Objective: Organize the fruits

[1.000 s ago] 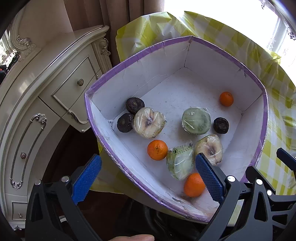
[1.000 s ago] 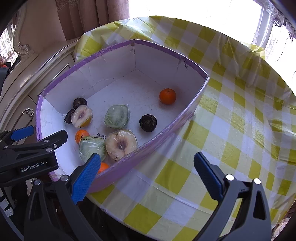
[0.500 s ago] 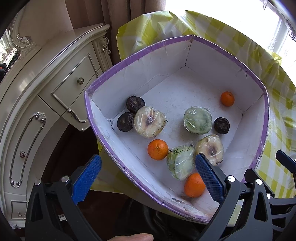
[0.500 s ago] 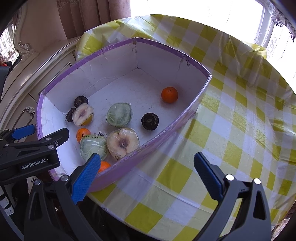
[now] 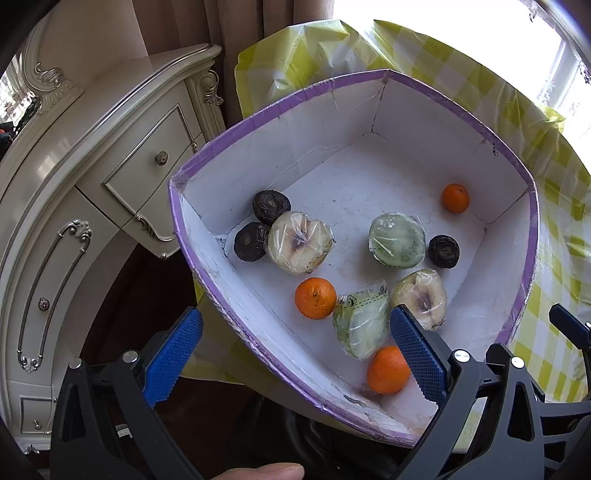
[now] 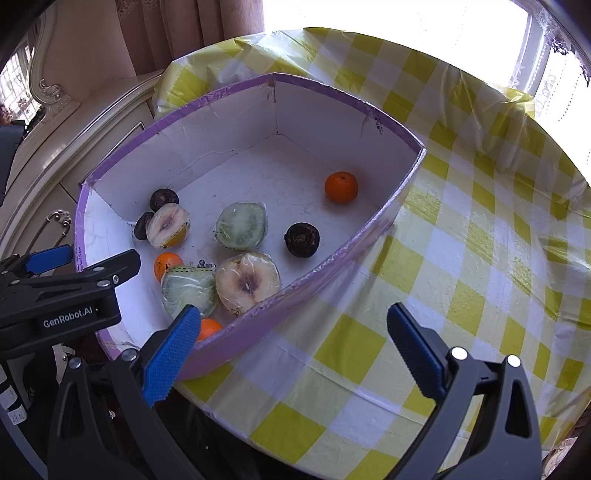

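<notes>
Left wrist: left gripper (image 5: 295, 354) jaws spread, empty, over box (image 5: 369, 122) near corner. Wrapped green wedge (image 5: 360, 325) long axis toward camera. Right gripper (image 6: 295, 350) agape, empty, above tablecloth (image 6: 480, 240).

A yellow-and-white checked tablecloth (image 6: 461, 258) is covering the table, its glossy surface catching glare and its edge hanging over the near side. To the left, a cream carved dresser (image 5: 74, 177) is standing beside the table, showing a drawer with a small round knob (image 5: 161, 158) and a long ornate metal handle (image 5: 55, 291) on its curved front. Behind it, brownish curtains (image 6: 177, 33) are hanging, and a bright window (image 6: 388, 18) is letting in strong daylight beyond the table.
</notes>
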A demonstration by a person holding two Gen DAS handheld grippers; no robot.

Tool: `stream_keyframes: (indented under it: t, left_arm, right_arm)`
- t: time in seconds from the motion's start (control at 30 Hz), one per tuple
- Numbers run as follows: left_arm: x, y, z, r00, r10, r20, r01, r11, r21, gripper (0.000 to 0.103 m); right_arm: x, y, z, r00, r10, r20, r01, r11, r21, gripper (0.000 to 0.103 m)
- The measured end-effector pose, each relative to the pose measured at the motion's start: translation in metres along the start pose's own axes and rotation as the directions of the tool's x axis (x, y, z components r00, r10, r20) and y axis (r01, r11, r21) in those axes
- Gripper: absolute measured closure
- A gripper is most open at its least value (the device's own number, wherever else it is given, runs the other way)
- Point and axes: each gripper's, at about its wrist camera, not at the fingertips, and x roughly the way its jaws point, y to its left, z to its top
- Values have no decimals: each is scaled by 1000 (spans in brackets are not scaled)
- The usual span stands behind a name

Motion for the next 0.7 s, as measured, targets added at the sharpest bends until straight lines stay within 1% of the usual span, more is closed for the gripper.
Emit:
stream_keyframes:
  t: [0.7]
  left_arm:
    - [0, -3, 1, 1000, 16, -12, -16, 1000, -1, 5]
  right_arm:
    - [-4, -4, -2, 999, 34, 1, -34, 999, -5, 2]
